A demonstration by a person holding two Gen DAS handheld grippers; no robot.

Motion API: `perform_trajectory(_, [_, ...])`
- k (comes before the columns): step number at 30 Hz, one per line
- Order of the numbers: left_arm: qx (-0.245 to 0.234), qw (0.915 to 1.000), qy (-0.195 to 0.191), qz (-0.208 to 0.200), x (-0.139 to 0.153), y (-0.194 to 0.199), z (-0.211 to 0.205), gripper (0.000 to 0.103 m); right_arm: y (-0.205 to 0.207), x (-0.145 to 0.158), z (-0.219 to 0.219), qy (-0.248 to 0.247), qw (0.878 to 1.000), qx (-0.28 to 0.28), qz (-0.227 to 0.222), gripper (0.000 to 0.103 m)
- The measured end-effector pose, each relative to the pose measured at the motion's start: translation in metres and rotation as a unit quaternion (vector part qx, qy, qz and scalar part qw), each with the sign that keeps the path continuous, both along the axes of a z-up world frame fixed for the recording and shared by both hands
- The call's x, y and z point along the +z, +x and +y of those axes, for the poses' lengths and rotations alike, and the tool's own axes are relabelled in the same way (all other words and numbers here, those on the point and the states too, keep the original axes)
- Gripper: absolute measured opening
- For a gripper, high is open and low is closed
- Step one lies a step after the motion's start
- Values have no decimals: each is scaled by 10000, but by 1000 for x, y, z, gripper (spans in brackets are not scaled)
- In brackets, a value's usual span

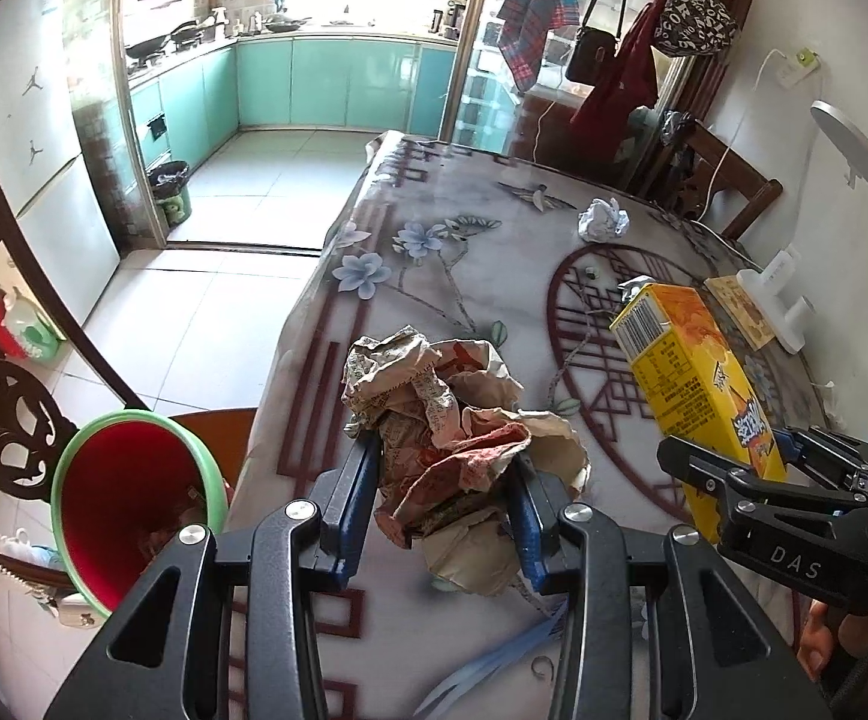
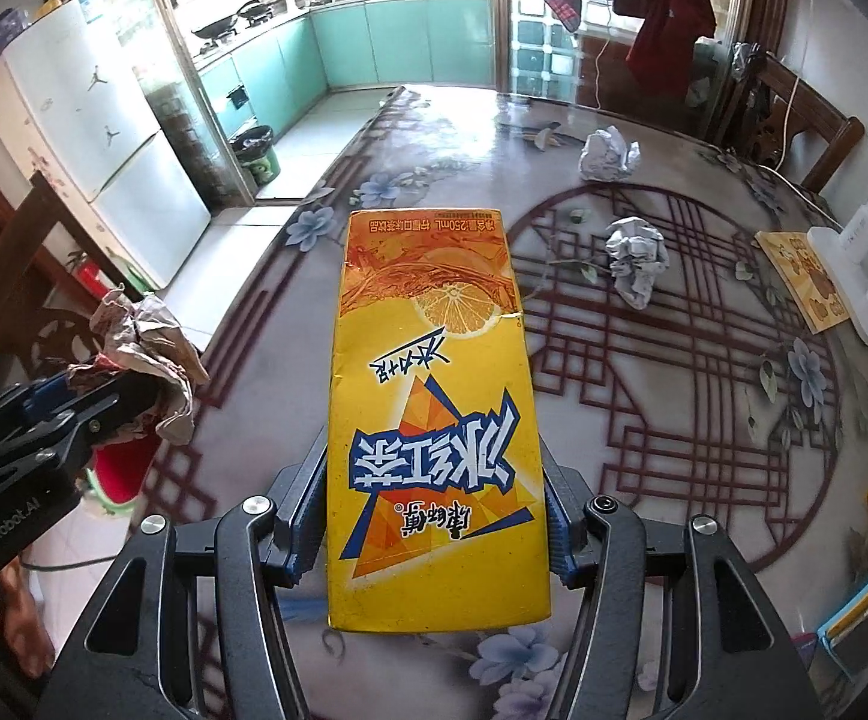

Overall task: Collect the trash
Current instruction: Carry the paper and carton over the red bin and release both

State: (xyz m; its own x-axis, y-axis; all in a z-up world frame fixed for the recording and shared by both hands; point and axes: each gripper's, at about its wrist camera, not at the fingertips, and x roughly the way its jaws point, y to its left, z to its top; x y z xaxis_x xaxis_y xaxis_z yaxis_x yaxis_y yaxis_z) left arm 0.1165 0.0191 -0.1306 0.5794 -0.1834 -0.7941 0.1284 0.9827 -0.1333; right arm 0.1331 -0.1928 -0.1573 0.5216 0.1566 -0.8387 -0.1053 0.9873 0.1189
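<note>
My left gripper is shut on a crumpled brown paper wad and holds it above the table's left edge. It also shows in the right wrist view. My right gripper is shut on a yellow iced-tea carton, held above the table; the carton also shows in the left wrist view. A red bin with a green rim stands below the table edge at the left. Two white crumpled paper balls lie on the table.
The table has a floral cloth under glass. A white power strip and a yellow card lie at its right side. Dark wooden chairs stand at left and far right. A kitchen doorway is beyond.
</note>
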Motion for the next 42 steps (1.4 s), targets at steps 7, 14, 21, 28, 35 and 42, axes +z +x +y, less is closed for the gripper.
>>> perform_trajectory(7, [141, 9999, -21, 42, -3, 1, 22, 38, 3, 1, 18, -31, 9999, 112, 12, 56])
perform_trajectory(14, [482, 9987, -50, 128, -12, 1, 62, 38, 9, 0, 51, -41, 9992, 386, 58, 56])
perform_trajectory(21, [1079, 9939, -10, 243, -26, -6, 128, 38, 14, -2, 104, -8, 9962, 864, 101, 56])
perform_trajectory(28, [1924, 9805, 97, 400, -46, -23, 220, 38, 21, -14, 171, 22, 9889, 1460, 266, 56])
perform_trajectory(35, [2540, 9652, 224, 585, -65, -36, 293, 38, 27, -32, 244, 41, 9770, 2082, 467, 56])
perform_trajectory(42, [2743, 9591, 296, 635, -71, -31, 321, 54, 35, -40, 285, 33, 9698, 2383, 519, 57])
